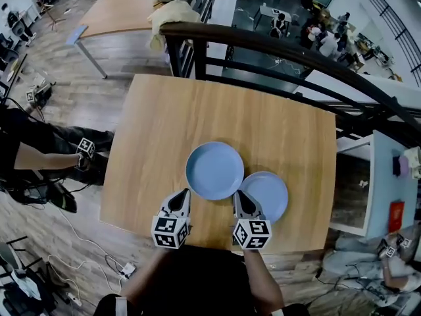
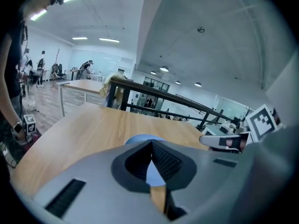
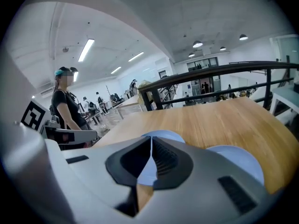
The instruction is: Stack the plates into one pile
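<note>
Two light blue plates lie on the wooden table (image 1: 151, 130). The larger-looking plate (image 1: 214, 170) is near the middle, and the second plate (image 1: 268, 195) sits to its right and nearer me, with their rims meeting. My left gripper (image 1: 182, 196) hovers over the table's near edge just left of the first plate, its jaws shut and empty. My right gripper (image 1: 239, 197) hangs between the two plates, also shut with nothing in it. The left gripper view shows closed jaws (image 2: 152, 144) with a plate (image 2: 139, 138) beyond. The right gripper view shows closed jaws (image 3: 150, 140) and both plates (image 3: 164, 135) (image 3: 236, 160).
A dark railing (image 1: 276, 51) runs along the table's far side, with a drop behind it. A person (image 1: 39, 157) sits on the floor at the left, and cables lie there. Another table (image 1: 122, 8) stands at the back. A pale side table (image 1: 388, 176) is at the right.
</note>
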Tool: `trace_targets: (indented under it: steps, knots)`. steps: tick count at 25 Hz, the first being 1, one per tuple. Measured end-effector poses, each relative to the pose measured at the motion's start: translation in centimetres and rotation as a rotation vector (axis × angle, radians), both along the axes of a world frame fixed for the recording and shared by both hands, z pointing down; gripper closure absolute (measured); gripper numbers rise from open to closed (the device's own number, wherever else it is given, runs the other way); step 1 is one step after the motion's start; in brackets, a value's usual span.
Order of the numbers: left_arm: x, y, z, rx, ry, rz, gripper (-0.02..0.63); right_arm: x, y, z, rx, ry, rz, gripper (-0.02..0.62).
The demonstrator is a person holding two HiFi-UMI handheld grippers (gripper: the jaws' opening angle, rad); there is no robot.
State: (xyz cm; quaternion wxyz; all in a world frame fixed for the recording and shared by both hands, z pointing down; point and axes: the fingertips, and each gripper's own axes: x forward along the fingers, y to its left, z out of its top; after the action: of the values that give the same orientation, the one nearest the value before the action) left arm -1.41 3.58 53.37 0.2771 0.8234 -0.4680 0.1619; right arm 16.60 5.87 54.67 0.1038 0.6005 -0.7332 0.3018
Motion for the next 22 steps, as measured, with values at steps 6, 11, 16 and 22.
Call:
trace_targets:
  steps: [6,11,16,22]
  knots:
    - [-0.1,3.7,-2.2,0.016,0.019,0.110,0.583,-1.3,4.6,-4.1,0.075,0.015,0.081,0.560]
    - [0.3,6.2,-5.0,0.077,0.056,0.188,0.583,-2.3,8.5,-7.0,0.119,0.031,0.142,0.560]
    - [0.7,8.5,-6.3,0.073,0.127,0.240,0.583,-2.3,12.2,-8.2,0.128,0.049,0.194,0.560]
    - [2.5,11.6,-7.2,0.097,0.142,0.291,0.583,-0.7,16.3,-10.6,0.177,0.071,0.252,0.560]
